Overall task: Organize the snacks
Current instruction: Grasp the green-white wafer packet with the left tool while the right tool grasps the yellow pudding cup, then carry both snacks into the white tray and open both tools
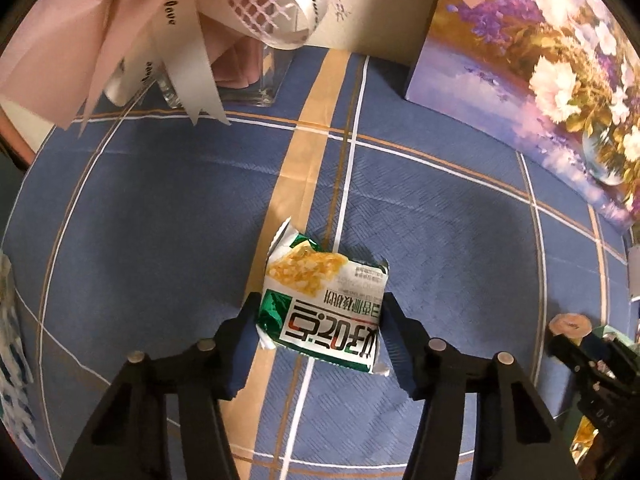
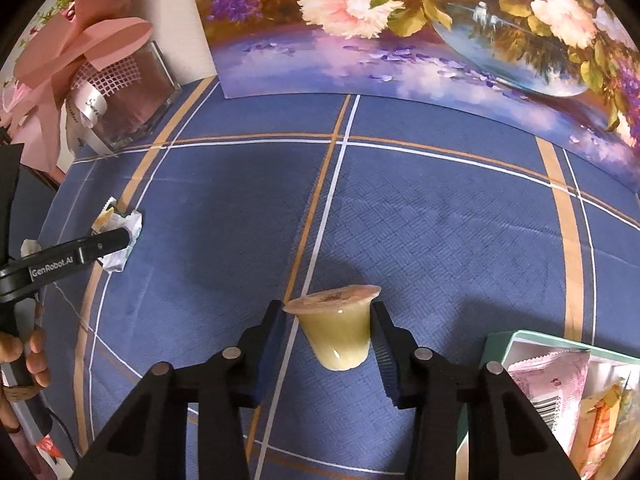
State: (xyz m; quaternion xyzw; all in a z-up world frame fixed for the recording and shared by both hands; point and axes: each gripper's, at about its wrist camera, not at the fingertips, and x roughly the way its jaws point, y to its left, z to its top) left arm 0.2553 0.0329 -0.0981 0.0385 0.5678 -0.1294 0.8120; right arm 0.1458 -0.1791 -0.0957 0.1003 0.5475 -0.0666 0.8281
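A green and white snack packet (image 1: 324, 304) lies on the blue checked tablecloth (image 1: 160, 220). My left gripper (image 1: 320, 312) has a finger at each side of the packet, both pads touching it. In the right wrist view a yellow jelly cup (image 2: 338, 328) with a pink lid sits between the fingers of my right gripper (image 2: 330, 334); the right pad touches the cup and a small gap shows at the left pad. The left gripper (image 2: 100, 246) and its packet (image 2: 120, 236) also show at the left of that view.
A glass box with pink paper and ribbon (image 1: 224, 60) stands at the back left. A flower painting (image 1: 540, 92) leans at the back right. A teal-edged box holding snack packets (image 2: 560, 400) sits at the right front.
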